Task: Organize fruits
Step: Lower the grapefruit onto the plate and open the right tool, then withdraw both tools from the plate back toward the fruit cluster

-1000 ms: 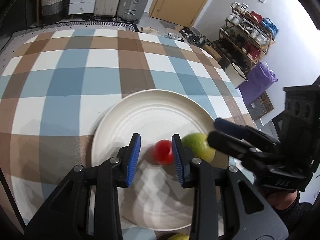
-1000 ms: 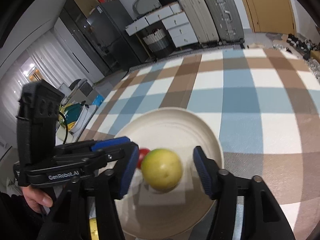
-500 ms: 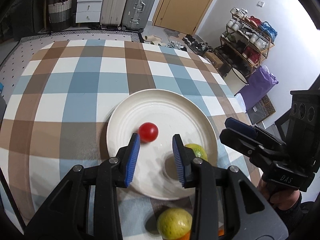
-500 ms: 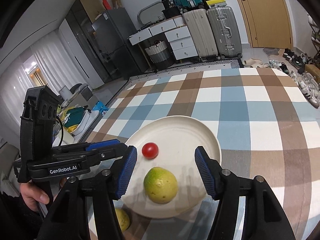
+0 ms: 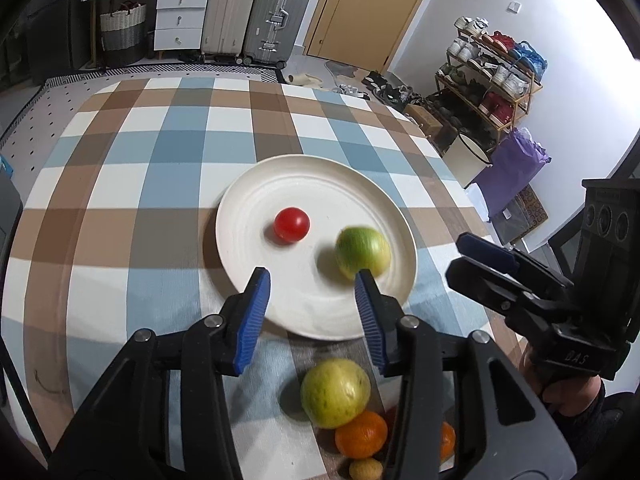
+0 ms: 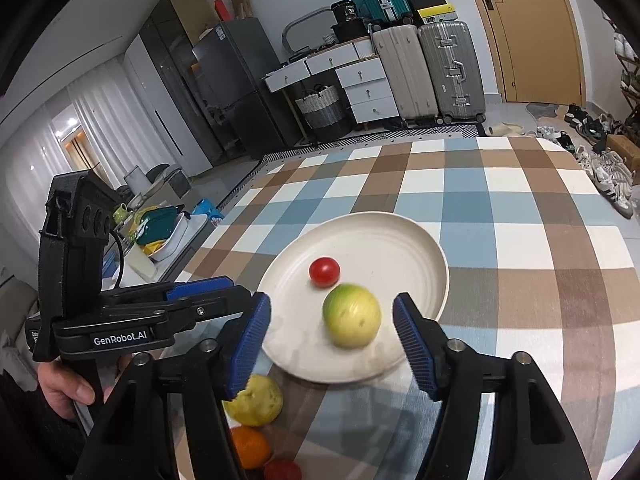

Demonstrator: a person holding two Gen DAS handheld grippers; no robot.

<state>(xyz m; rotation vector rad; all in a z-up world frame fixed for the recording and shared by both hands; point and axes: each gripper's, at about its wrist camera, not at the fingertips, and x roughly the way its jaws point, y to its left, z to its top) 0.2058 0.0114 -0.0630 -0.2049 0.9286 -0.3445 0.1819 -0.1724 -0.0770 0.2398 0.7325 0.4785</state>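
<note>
A white plate (image 5: 320, 184) on the checked tablecloth holds a small red tomato (image 5: 292, 224) and a green round fruit (image 5: 363, 251). My left gripper (image 5: 310, 284) hovers over the plate's near rim. Its jaws are opening and nothing is between them. In the right wrist view the tomato (image 6: 324, 271) and green fruit (image 6: 351, 315) lie on the same plate (image 6: 380, 236). My right gripper (image 6: 331, 308) stands back from them, jaws opening, and its pads touch neither fruit. Each gripper shows in the other's view: the right gripper (image 5: 480, 256) and the left gripper (image 6: 224, 288).
Near the table's front edge lie loose fruits: a yellow-green one (image 5: 335, 392), an orange (image 5: 361, 434), a small yellow one (image 5: 366, 469) and a red one (image 6: 282, 470). Beyond the table are suitcases, drawers and a shoe rack. A hand (image 6: 76, 388) grips the left tool.
Both grippers have drawn back and up from the plate. The left let go of the tomato and the green fruit left the right jaws. Both jaws are wider. Loose fruits came into view.
</note>
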